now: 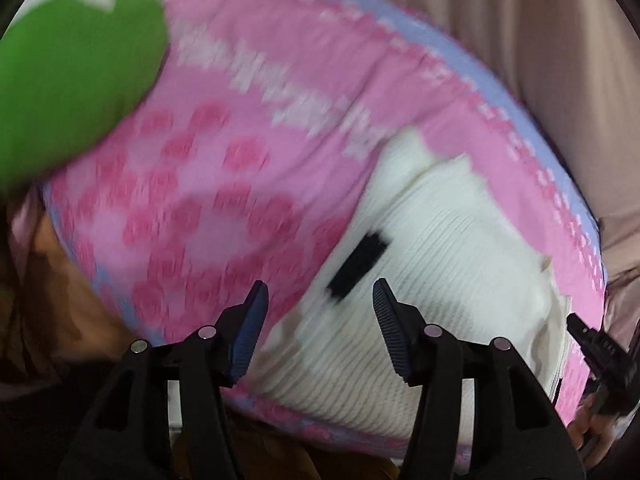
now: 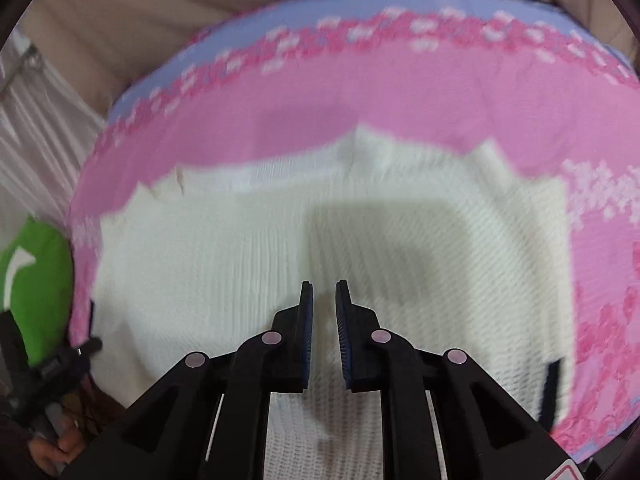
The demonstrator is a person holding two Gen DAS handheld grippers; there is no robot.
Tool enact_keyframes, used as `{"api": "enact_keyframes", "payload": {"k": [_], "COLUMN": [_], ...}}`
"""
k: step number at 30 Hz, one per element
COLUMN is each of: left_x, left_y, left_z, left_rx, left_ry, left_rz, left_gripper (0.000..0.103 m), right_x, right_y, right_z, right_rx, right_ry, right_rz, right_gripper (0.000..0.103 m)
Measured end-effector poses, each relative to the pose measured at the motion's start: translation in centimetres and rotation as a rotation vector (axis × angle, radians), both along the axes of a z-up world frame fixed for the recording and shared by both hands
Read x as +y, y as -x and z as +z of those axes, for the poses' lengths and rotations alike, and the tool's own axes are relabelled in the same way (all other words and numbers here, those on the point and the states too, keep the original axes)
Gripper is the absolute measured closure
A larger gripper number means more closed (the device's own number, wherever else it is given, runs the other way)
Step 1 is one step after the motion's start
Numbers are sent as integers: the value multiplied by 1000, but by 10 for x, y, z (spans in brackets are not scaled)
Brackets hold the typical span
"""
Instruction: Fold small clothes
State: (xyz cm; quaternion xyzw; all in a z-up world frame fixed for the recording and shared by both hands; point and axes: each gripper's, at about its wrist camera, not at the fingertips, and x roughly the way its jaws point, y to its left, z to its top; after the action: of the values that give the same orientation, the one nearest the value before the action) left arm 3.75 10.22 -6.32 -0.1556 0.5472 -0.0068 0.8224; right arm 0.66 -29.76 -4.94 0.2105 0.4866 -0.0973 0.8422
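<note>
A white ribbed knit garment [image 1: 440,240] [image 2: 240,260] lies flat and folded on a pink patterned cloth [image 1: 240,160] [image 2: 360,100]. A small black label [image 1: 356,266] [image 2: 552,392] sits on the knit. My left gripper [image 1: 320,284] hovers over the garment's left edge, jaws wide apart with nothing between them. My right gripper [image 2: 324,283] hangs above the middle of the garment with a narrow gap between its pads, and only the knit far below shows through. Both views are blurred.
A green object with a white mark [image 1: 72,72] [image 2: 40,288] sits past the pink cloth's left edge. Beige fabric [image 1: 520,20] [image 2: 120,20] surrounds the cloth at the back. A hand [image 2: 60,448] holds the other gripper's handle at lower left.
</note>
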Motion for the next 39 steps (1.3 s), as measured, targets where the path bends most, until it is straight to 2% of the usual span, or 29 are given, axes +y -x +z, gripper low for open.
{"api": "enact_keyframes", "payload": {"k": [1,2,3,5,6,7,9,10,11,12,14,16,17,19,20,21,22,24,26,28,30,33,35,37,39], "left_x": [-7,-14,-20,-41,-56,-64,-81,-89,-88,-84,-78,-74,-75,-79,-81,-81,-77,-64,-44,-25,-9,4,5,7,7], "left_y": [-8,-17,-27,-53,-69,-79,-95,-102,-104,-105,-109,-116,-120,-125,-125,-124,-121,-111,-90,-66,-45,-18,-9,-5,-7], "left_z": [8,11,12,7,-1,-9,-27,-34,-34,-27,-20,-26,-33,-45,-43,-40,-36,-23,-6,0,-9,-33,-46,-58,-58], "left_rx": [-23,-30,-33,-36,-26,-9,33,69,75,46,19,33,48,62,51,49,47,32,-11,-23,22,101,135,146,128], "left_ry": [13,31,48,91,82,62,10,-22,-18,-1,2,-16,-27,-38,-45,-44,-16,34,24,25,64,144,163,191,195], "left_rz": [-27,-47,-62,-112,-143,-161,-206,-220,-212,-182,-159,-144,-143,-152,-156,-161,-156,-140,-94,-73,-52,21,65,104,113], "left_gripper": [44,40,40,38,38,40,66,97,96,96,96,96,96,95,94,93,92,82,56,46,44,39,36,35,36], "right_x": [-12,-26,-38,-61,-69,-77,-84,-82,-77,-74,-78,-91,-106,-133,-139,-140,-138,-130,-109,-79,-36,35,65,81,90], "right_y": [1,4,7,5,1,-2,-12,-17,-19,-19,-7,2,4,-2,-7,-8,-6,2,15,23,26,18,8,0,-7], "right_z": [6,11,12,3,-4,-11,-24,-28,-28,-23,2,17,13,-14,-32,-41,-39,-24,3,19,21,2,-13,-27,-46], "right_rx": [-15,-30,-30,5,21,34,76,84,72,50,-60,-110,-100,-18,37,48,34,-5,-58,-77,-60,11,45,90,162], "right_ry": [15,37,57,63,51,35,12,-2,-15,-35,-45,2,-3,-52,-60,-62,-66,-78,-18,-9,-61,-109,-124,-115,-53], "right_rz": [-35,-81,-113,-155,-166,-174,-188,-171,-151,-135,-142,-184,-220,-257,-255,-249,-257,-285,-265,-177,-46,137,196,232,254], "right_gripper": [70,52,46,46,45,44,43,46,73,95,96,96,96,96,96,96,96,87,85,83,83,85,90,90,91]}}
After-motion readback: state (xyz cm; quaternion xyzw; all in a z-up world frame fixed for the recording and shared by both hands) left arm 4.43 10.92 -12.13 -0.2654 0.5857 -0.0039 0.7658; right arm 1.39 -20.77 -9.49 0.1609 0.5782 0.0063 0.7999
